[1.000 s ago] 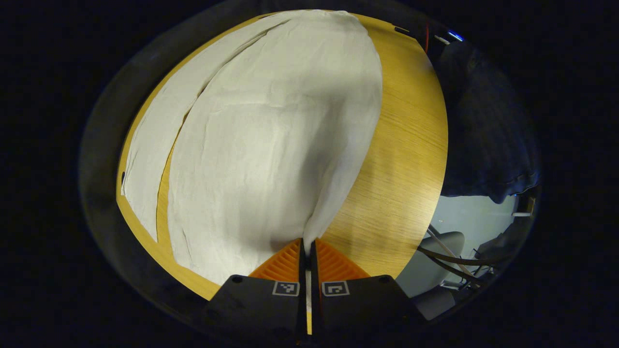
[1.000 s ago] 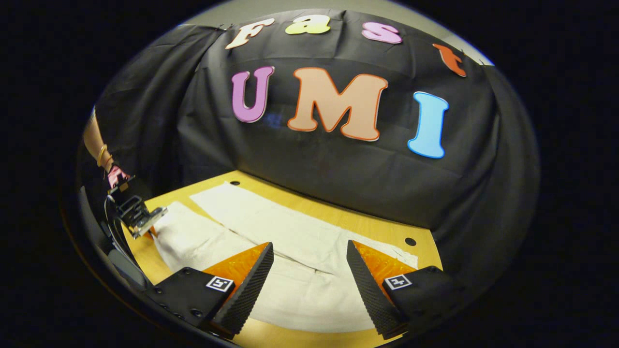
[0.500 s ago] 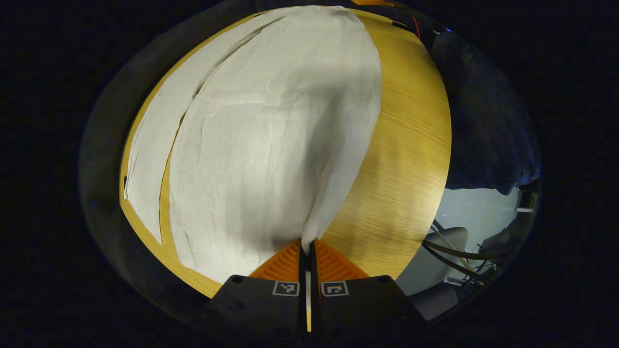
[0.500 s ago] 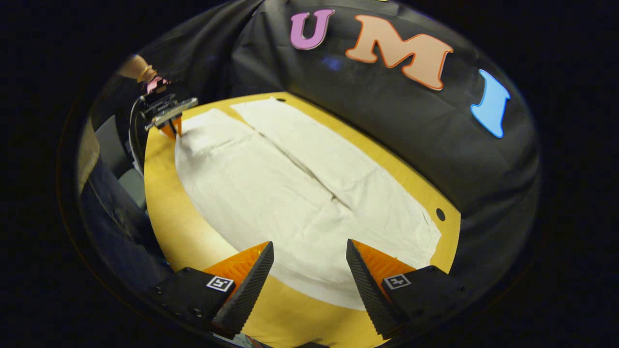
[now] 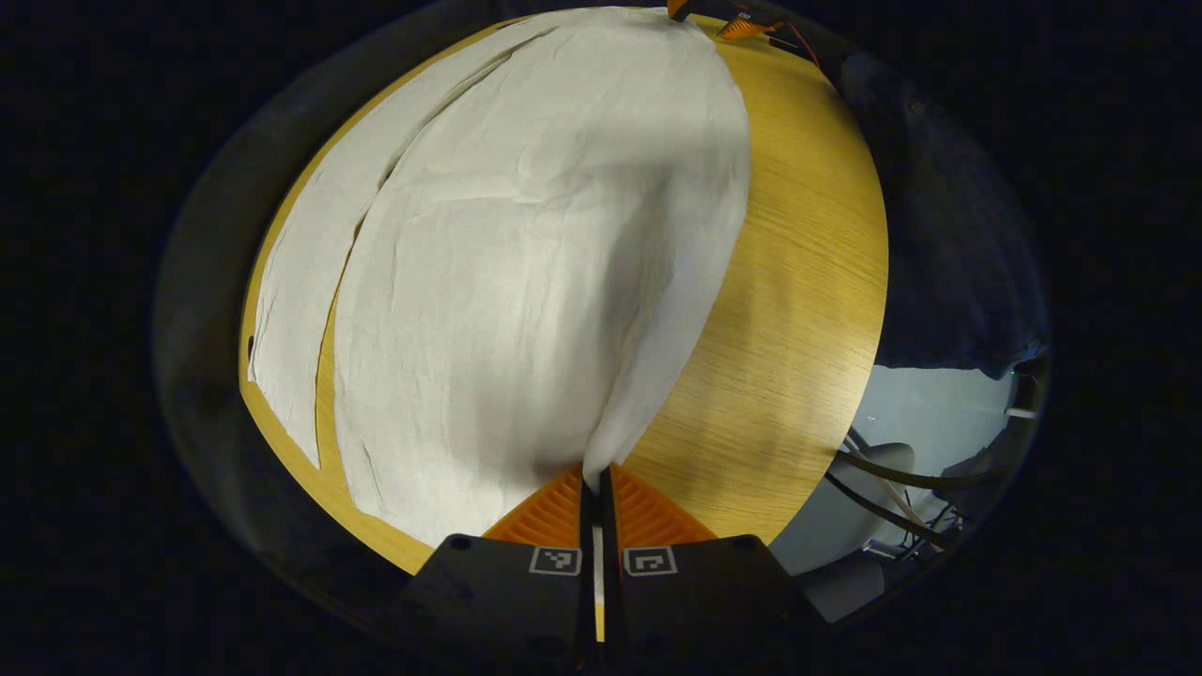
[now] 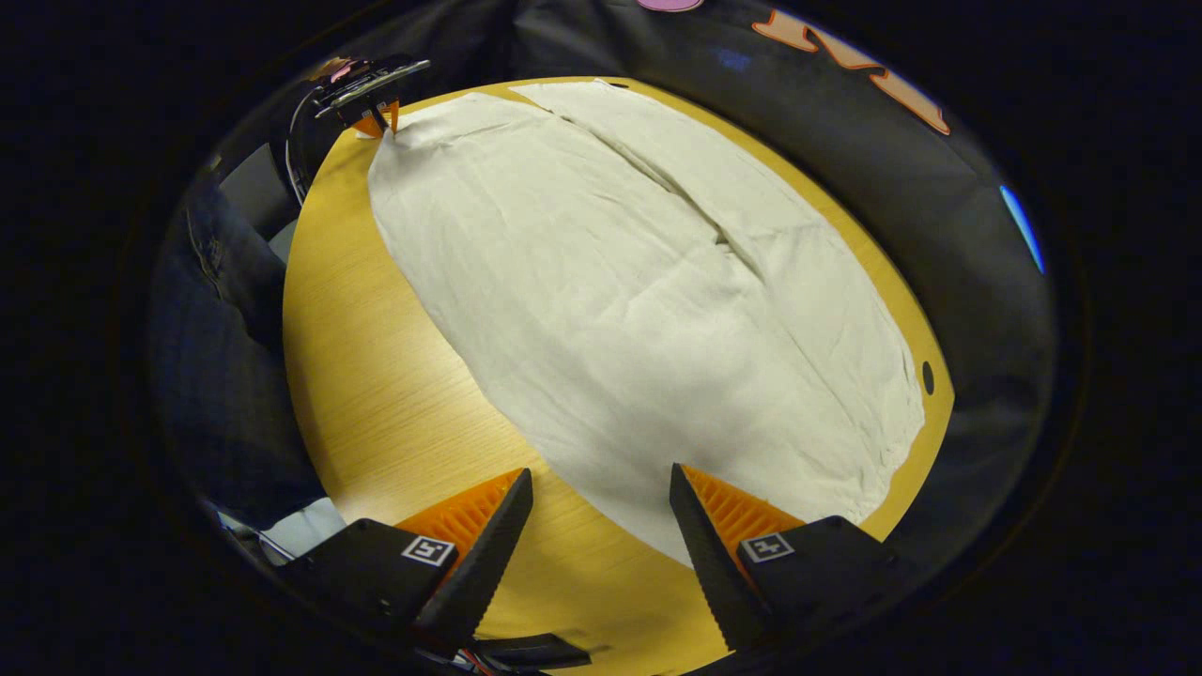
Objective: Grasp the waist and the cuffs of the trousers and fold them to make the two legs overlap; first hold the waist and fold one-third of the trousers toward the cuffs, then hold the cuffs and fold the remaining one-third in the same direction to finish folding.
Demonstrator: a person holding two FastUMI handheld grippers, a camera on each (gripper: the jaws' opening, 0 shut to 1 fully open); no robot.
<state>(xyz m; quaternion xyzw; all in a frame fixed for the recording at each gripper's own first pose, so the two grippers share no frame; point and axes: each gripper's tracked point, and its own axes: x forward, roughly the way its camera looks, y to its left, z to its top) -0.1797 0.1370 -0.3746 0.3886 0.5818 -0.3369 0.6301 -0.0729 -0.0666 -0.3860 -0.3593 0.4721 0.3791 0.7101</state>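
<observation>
White trousers (image 5: pixel 526 263) lie flat on the wooden table (image 5: pixel 798 282), legs side by side with a narrow gap between them. My left gripper (image 5: pixel 593 481) is shut on the outer corner of the near leg's cuff, which rises slightly into the jaws. It appears far off in the right gripper view (image 6: pixel 380 111), still pinching that corner. My right gripper (image 6: pixel 596 516) is open above the table (image 6: pixel 376 376) at the near waist edge of the trousers (image 6: pixel 639 300). Its right finger is over the cloth and its left over bare wood. Its tips (image 5: pixel 714 17) show at the far end.
A person in dark clothing (image 5: pixel 948 235) stands along the table's long side, also seen in the right gripper view (image 6: pixel 216 310). A grey chair (image 5: pixel 873 469) and cables sit beyond the table corner. A small hole (image 6: pixel 928 377) marks the table near the waist.
The right gripper has tilted down and come in over the waist end, staying open. The left gripper keeps its hold on the cuff and has barely shifted.
</observation>
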